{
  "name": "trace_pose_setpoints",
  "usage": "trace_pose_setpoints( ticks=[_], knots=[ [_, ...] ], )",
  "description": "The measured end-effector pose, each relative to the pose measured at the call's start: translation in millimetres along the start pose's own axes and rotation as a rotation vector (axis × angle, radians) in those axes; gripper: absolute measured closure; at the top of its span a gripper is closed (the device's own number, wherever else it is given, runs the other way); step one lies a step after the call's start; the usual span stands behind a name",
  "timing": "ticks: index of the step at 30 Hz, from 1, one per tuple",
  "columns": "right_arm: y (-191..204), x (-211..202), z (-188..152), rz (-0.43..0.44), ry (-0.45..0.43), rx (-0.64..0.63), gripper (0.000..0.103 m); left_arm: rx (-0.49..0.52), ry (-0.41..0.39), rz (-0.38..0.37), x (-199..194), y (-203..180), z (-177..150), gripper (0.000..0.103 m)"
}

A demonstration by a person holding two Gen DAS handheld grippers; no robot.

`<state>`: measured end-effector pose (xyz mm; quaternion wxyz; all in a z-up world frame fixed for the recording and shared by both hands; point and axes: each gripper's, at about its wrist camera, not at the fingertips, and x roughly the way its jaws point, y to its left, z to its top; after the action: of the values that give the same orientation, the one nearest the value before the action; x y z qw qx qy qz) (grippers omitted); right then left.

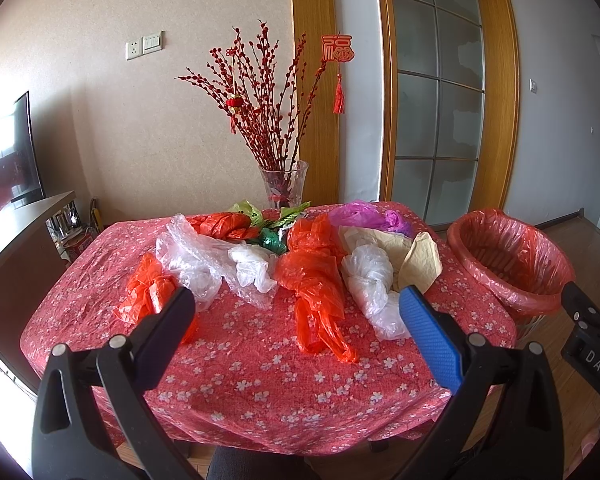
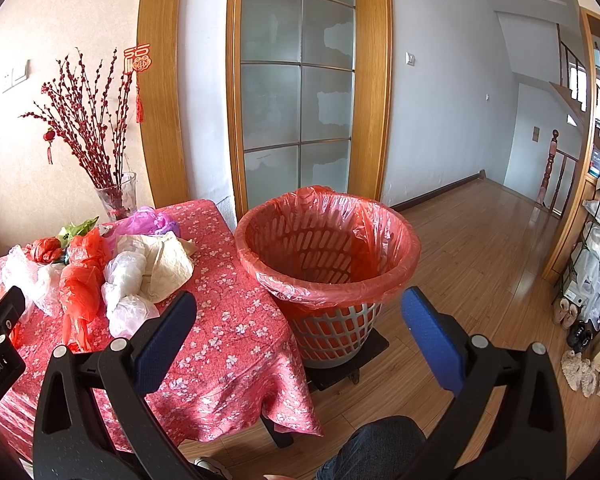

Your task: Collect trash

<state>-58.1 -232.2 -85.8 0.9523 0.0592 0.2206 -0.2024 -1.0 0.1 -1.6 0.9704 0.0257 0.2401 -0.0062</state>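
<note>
Crumpled plastic bags plus brown paper sit piled mid-table on the red floral cloth, w/ the red-lined trash basket on the floor just beside the table's right edge. Left gripper and right gripper both hang w/ tongs wide apart, holding nothing. Bags look v. light, soft and slippery, so prob best to pinch a bunched knot or twisted end, not a loose flap.

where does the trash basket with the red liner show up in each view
Left wrist view: the trash basket sits at the right edge, beside the table, past the open left tongs.
Right wrist view: it stands at centre, on the floor right of the table, just beyond the open right tongs.
Shared landmark: the glass vase of red branches.
</note>
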Motion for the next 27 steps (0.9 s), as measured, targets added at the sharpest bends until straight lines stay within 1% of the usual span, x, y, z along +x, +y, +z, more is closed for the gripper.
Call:
trace_pose_setpoints(
  ticks=[10, 18, 23, 27],
  knots=[
    [0.4, 0.0, -0.4, -0.001, 0.001, 0.000, 0.002, 0.000, 0.001, 0.000, 0.1, 0.0, 0.0, 0.004],
    [0.6, 1.3, -0.4, 0.010, 0.005, 0.006, 0.002, -0.006, 0.005, 0.014, 3.1, -1.9, -9.7, 0.004],
    [1.9, 7.7, -2.1, 0.038, 0.011, 0.018, 0.002, -0.027, 0.002, 0.059, 7.3, 13.2, -5.3, 0.004],
    [8.3, 13.5, 1.5, 0.077, 0.011, 0.015, 0.002, -0.061, 0.006, 0.121, 15.1, 39.6, -1.1, 0.004]
  ],
)
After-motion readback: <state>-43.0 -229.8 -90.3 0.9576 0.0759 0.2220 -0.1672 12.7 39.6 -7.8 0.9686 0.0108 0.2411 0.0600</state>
